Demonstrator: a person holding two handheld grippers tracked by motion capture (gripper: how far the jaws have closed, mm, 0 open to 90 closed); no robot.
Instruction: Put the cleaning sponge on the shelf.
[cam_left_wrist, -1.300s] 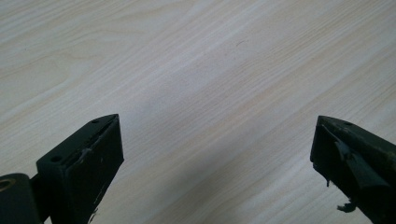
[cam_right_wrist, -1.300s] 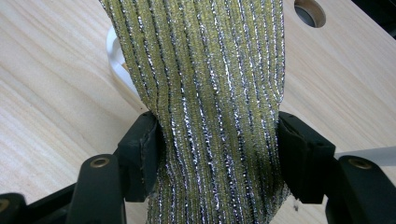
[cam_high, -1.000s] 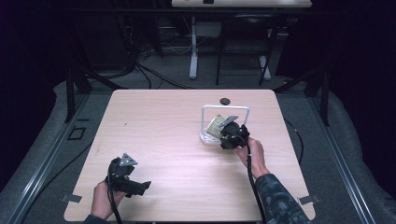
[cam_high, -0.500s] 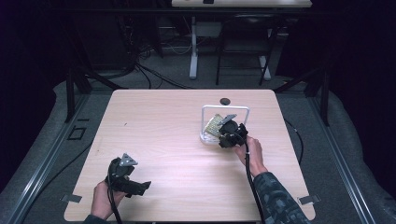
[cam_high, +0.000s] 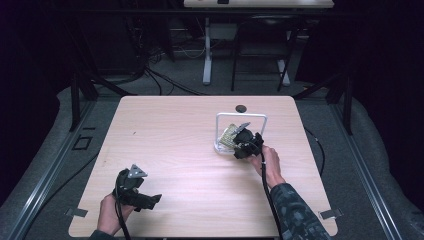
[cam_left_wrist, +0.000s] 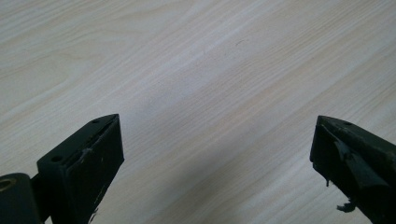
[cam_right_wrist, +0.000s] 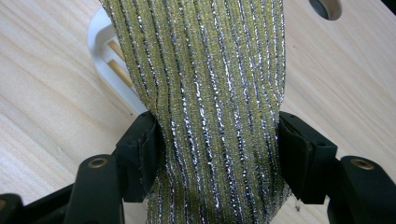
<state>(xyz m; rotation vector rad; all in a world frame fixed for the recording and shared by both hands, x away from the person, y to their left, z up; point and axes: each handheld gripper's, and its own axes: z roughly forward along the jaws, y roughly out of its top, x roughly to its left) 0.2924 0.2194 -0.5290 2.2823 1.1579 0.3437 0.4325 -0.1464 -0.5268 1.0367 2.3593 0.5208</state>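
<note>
On a pale wooden table, the right gripper meets a yellow sponge in a white rack; the left gripper rests near the front edge.

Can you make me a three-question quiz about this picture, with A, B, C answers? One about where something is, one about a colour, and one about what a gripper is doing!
1. Where is the white rack?
A. on the table's right half
B. at the near left corner
C. on the floor

2. What colour is the cloth?
A. red with dots
B. yellow-green with silver stripes
C. plain blue

3. What is the left gripper doing?
A. squeezing the cloth
B. holding the rack
C. open over bare table

Answers: 1 A, the high view shows the rack right of the middle. 2 B, the right gripper view shows glittery striped fabric. 3 C, its jaws stand wide apart with only wood between them.
</note>
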